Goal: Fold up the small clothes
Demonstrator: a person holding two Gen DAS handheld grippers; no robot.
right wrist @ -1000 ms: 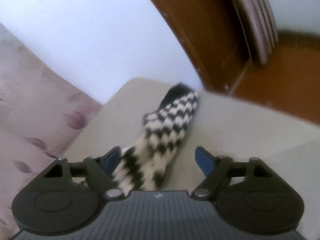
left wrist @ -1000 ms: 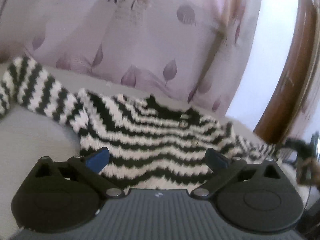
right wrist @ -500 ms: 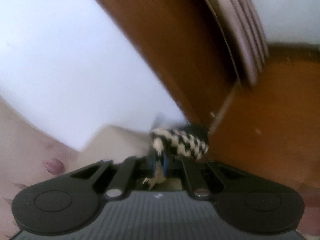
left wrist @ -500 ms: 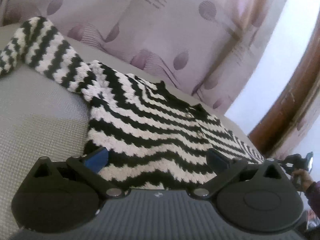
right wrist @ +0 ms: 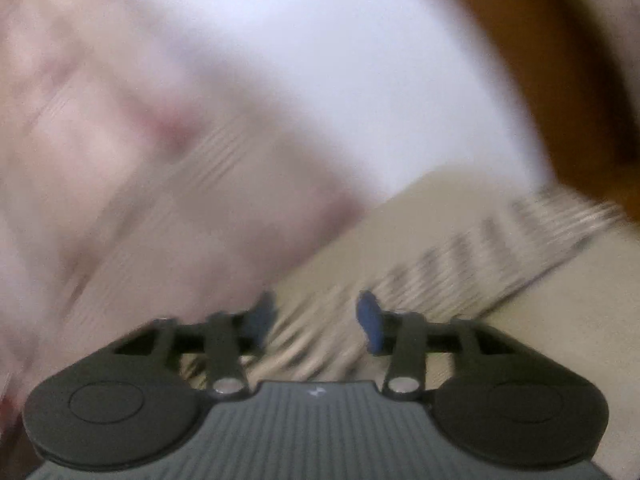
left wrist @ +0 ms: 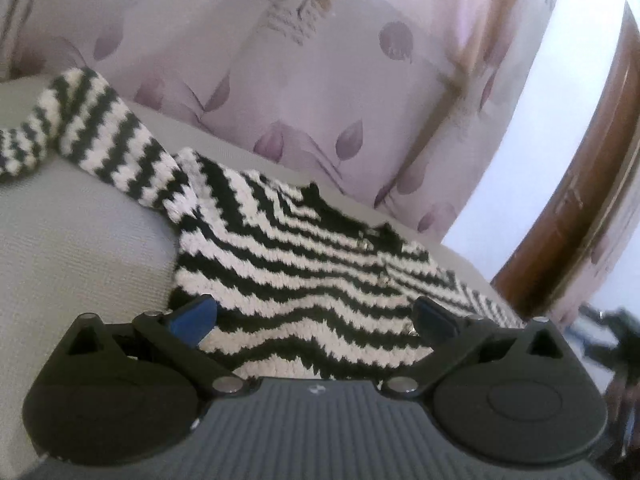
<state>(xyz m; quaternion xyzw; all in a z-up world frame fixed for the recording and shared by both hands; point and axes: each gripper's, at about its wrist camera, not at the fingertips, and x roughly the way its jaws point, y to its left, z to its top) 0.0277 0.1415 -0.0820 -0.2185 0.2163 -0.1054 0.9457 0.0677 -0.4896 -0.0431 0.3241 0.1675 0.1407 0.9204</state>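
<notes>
A small black-and-white zigzag knitted sweater (left wrist: 304,264) lies spread flat on a grey cushioned surface (left wrist: 80,248). One sleeve (left wrist: 92,136) stretches away to the far left. My left gripper (left wrist: 316,320) is open, its blue pads either side of the sweater's near hem, just above it. In the right wrist view, which is heavily blurred, my right gripper (right wrist: 316,316) is open over the other striped sleeve (right wrist: 460,256), which lies on the beige surface (right wrist: 560,340) and runs off to the right.
A lilac curtain with a leaf print (left wrist: 320,80) hangs behind the surface. A brown wooden door frame (left wrist: 580,200) stands at the right beside a white wall (right wrist: 360,60). A dark blurred object (left wrist: 616,328) shows at the far right of the left wrist view.
My right gripper was shut on the sleeve end half a second ago; now it is open and the sleeve lies on the surface. It is moving fast. The left gripper shifted only slightly.
</notes>
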